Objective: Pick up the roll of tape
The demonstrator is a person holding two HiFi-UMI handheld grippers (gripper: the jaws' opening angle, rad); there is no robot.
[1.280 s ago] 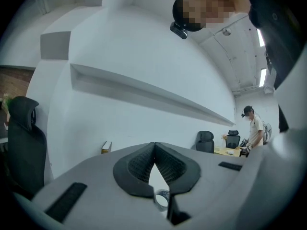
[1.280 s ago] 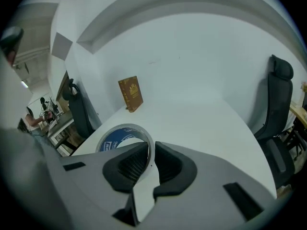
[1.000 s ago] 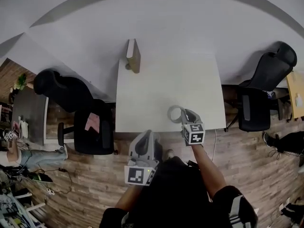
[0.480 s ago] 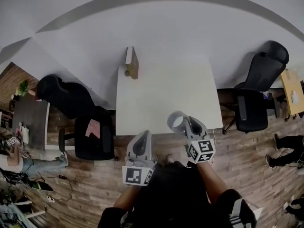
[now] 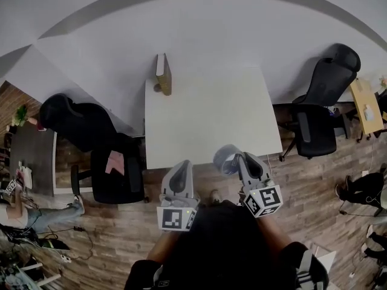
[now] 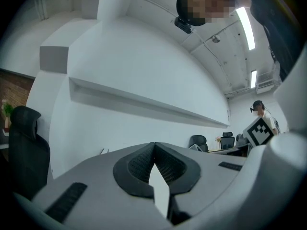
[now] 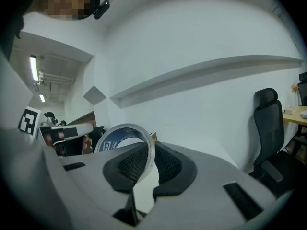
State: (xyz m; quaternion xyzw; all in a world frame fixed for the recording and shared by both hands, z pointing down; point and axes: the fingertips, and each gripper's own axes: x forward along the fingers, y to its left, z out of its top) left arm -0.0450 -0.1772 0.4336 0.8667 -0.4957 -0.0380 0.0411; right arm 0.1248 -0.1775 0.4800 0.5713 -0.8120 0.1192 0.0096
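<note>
1. Head view. Your right gripper [image 5: 234,162], at lower centre-right of the frame, was clenched on the roll of tape [image 5: 224,157]. The roll showed over the near edge of the white table [image 5: 205,107]. Your left gripper [image 5: 181,167], at lower centre, hung beside it, apart from the roll and carrying nothing. A wooden block [image 5: 163,74] stood at the table's far left corner, well apart from both grippers.

2. Left gripper view. The pads of your left gripper [image 6: 154,152] met at their tips in the lower centre of the frame. Nothing lay between them, and only the pale wall showed beyond. This claw was closed on itself and took no part in the grasp.

3. Right gripper view. The jaws of your right gripper [image 7: 152,153] pinched the wall of the roll of tape [image 7: 109,143], one pad inside the ring and one outside. The roll stood on edge and rose to the upper left of the pads. Behind it showed the wall, and an office chair [image 7: 268,128] stood at the right edge. No tabletop showed under the roll.

4. Progress. The grasp appeared complete, and the roll seemed to be raised off the table. By this reading the pick-up was essentially done. What remained, at most, was to keep the pinch firm on the thin wall of the roll, which could slip or swing.
</note>
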